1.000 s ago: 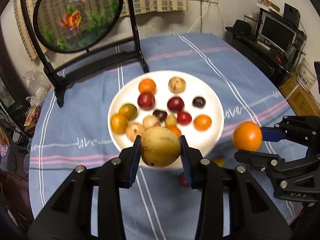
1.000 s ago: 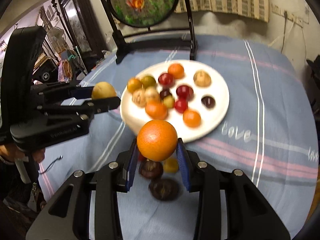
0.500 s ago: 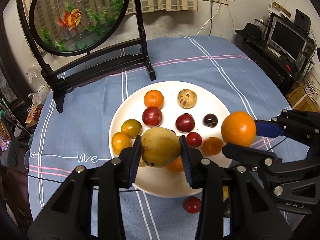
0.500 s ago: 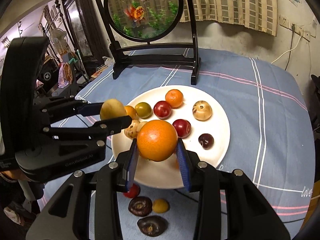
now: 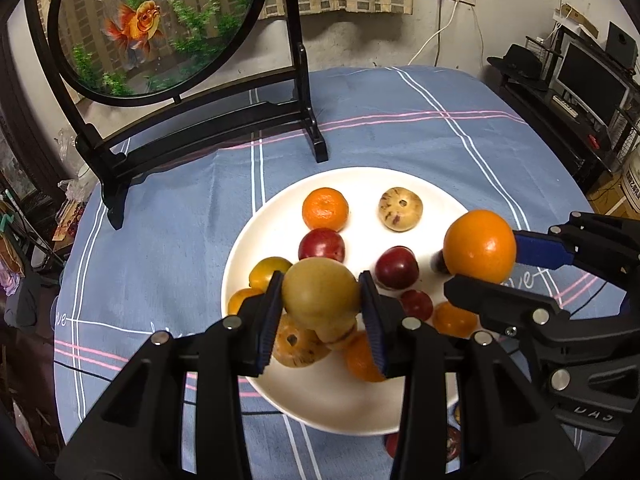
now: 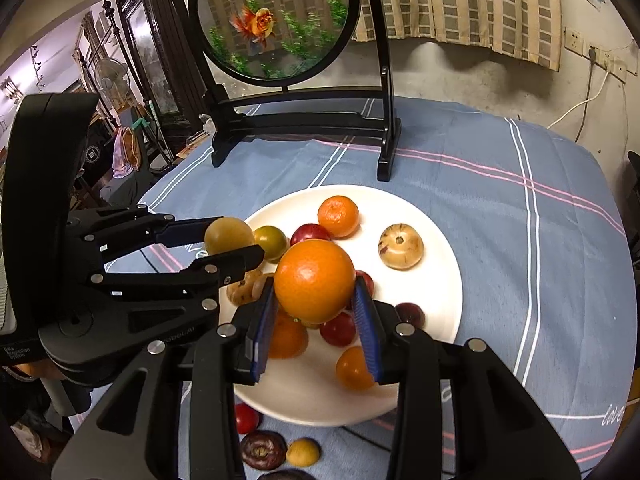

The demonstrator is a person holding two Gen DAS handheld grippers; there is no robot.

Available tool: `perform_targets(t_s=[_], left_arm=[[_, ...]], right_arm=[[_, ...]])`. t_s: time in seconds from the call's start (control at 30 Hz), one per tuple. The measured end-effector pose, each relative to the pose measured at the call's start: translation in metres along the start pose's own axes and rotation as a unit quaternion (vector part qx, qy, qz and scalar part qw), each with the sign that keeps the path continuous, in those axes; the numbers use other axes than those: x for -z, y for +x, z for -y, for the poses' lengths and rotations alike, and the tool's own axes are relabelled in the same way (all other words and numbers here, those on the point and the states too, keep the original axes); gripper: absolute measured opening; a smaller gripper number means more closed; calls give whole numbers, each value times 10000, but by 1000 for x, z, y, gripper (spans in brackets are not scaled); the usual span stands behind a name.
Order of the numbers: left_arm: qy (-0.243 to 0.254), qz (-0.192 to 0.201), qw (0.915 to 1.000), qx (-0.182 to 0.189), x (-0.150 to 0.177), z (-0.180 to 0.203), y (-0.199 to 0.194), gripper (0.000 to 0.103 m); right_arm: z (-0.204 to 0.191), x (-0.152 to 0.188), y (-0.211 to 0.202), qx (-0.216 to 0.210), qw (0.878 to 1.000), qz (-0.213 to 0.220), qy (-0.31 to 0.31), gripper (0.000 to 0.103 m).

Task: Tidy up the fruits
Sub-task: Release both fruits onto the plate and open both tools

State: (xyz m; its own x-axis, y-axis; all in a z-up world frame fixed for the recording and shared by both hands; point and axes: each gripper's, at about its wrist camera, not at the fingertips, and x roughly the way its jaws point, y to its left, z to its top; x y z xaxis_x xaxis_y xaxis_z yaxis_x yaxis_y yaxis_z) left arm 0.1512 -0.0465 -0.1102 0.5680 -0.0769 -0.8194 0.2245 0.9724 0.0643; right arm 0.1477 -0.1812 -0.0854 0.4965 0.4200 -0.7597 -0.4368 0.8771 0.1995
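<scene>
My left gripper point(image 5: 320, 300) is shut on a yellow-green pear-like fruit point(image 5: 320, 294), held above the near left part of the white plate point(image 5: 440, 200). My right gripper point(image 6: 316, 300) is shut on a big orange point(image 6: 314, 276), held over the plate's point(image 6: 444, 288) middle. Each gripper shows in the other's view: the right with the orange point(image 5: 480, 250) at the right, the left with the yellow fruit point(image 6: 229, 236) at the left. Several small fruits lie on the plate: a tangerine point(image 5: 325, 209), red plums point(image 5: 397, 267), a speckled tan fruit point(image 5: 400, 209).
A round goldfish screen on a black stand point(image 5: 200, 120) rises behind the plate on the blue striped tablecloth point(image 5: 400, 120). Loose fruits lie on the cloth before the plate: a red one point(image 6: 245, 418), a dark purple one point(image 6: 263, 449), a small yellow one point(image 6: 303, 452).
Both grippers have carried their fruits forward from the plate's near edge to over the plate. The plate and screen now look nearer and larger. Both grips are unchanged.
</scene>
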Motion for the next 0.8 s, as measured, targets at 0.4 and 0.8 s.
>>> perform_targets(t_s=[0.4,0.8], left_arm=[[-9,16,10000,-96,-5,-9,17,40],[55,-39,10000,-59,-9,-6,32,40]], right_arm=[[19,-8,18,78,9999,-63,133,38],[23,-16,41,55,9995,-215,214,38]])
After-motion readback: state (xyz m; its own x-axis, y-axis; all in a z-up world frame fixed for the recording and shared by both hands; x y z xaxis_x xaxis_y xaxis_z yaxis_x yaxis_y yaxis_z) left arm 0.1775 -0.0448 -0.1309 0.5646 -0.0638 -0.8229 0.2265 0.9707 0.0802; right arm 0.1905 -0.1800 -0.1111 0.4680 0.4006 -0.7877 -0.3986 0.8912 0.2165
